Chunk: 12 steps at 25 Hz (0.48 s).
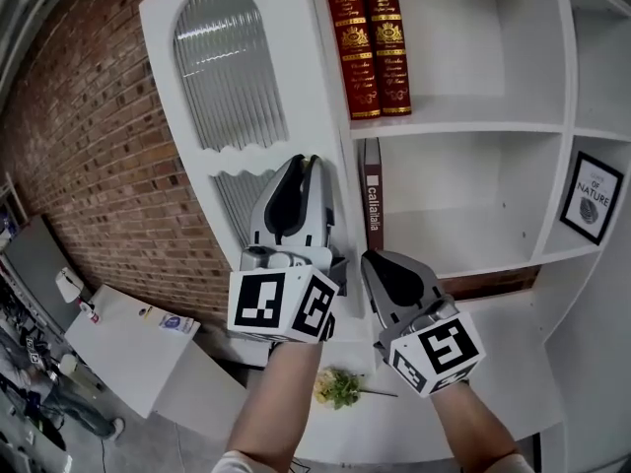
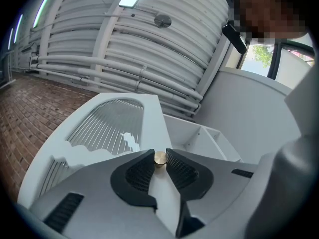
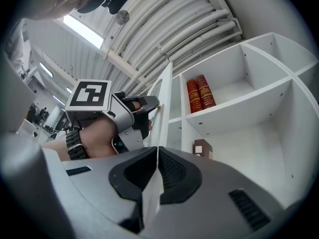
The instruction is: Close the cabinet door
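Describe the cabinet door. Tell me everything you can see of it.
The cabinet door is a white, painted-looking panel. It has an arched window of ribbed glass above a second ribbed pane with a wavy top edge. A small round brass knob sits near the edge beside the shelves, and the left tool is closed on that knob. The door stands open at the left of the shelves, leaving them uncovered.

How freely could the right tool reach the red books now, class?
Probably yes: the door stands open, nothing lies between the right tool and the red books, and the left tool is off to one side, clamped on the door's knob.
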### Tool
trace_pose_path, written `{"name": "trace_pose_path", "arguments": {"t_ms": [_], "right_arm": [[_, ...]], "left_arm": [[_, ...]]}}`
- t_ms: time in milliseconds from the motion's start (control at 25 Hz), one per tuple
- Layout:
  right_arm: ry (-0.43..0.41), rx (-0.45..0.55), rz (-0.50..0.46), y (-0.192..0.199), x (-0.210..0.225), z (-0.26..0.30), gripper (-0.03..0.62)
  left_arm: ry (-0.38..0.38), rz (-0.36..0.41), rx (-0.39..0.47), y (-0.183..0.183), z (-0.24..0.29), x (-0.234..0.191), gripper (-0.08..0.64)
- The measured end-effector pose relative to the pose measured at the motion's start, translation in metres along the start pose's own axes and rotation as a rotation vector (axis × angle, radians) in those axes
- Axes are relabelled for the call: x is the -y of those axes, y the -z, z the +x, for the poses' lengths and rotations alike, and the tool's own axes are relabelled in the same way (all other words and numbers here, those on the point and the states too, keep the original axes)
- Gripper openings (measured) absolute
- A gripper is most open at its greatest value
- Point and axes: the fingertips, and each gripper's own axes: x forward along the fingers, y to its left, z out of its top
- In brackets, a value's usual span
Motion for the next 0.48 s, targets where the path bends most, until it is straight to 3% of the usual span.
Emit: {"name": "trace_pose_path", "arguments": {"t_ms": [480], "right_arm": [[0.001, -0.003, 0.019, 0.012, 0.024, 0.011, 0.02]], "left_arm": [[-0.04, 0.08, -0.029, 0.024, 0.031, -0.002, 0.08]]}}
